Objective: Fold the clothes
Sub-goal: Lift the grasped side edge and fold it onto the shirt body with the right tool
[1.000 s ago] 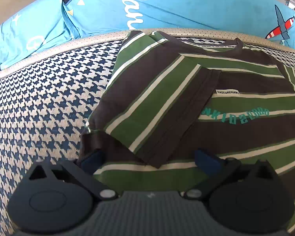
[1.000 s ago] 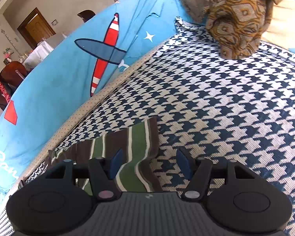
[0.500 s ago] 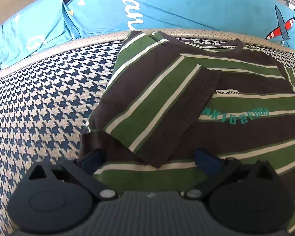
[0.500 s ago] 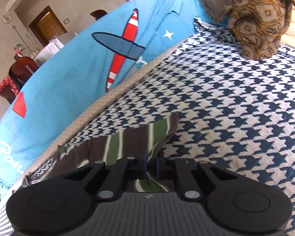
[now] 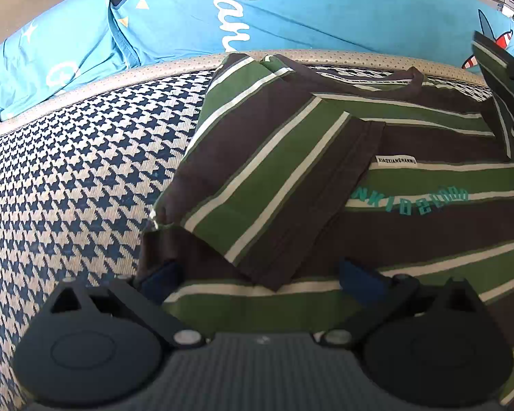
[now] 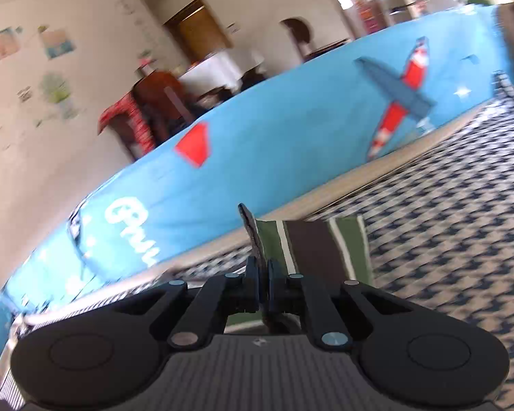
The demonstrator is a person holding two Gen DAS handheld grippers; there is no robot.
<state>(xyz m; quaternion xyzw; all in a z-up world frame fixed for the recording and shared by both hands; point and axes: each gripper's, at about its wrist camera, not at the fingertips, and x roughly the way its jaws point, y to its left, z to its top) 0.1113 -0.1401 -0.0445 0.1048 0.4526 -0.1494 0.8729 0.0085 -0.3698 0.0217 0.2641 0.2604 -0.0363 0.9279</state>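
A brown, green and white striped T-shirt [image 5: 411, 226] lies flat on the houndstooth cushion [image 5: 68, 178], its left sleeve [image 5: 267, 178] folded inward over the chest. My left gripper [image 5: 260, 274] hovers open over the shirt's lower left part, its blue pads wide apart and holding nothing. In the right wrist view my right gripper [image 6: 263, 282] is shut on the shirt's right sleeve [image 6: 311, 243], which stands lifted off the cushion. That raised sleeve [image 5: 503, 78] shows at the far right of the left wrist view.
A bright blue pillow [image 5: 291, 10] with white lettering and a plane print runs along the cushion's far edge. Beyond it, in the right wrist view, stand a wooden door [image 6: 198, 30], a chair [image 6: 157, 102] and a wall with pictures. Bare houndstooth cushion [image 6: 462, 239] spreads to the right.
My right gripper closed on the right sleeve and lifted it up and leftward, tilting the view. The left gripper stayed still and open.
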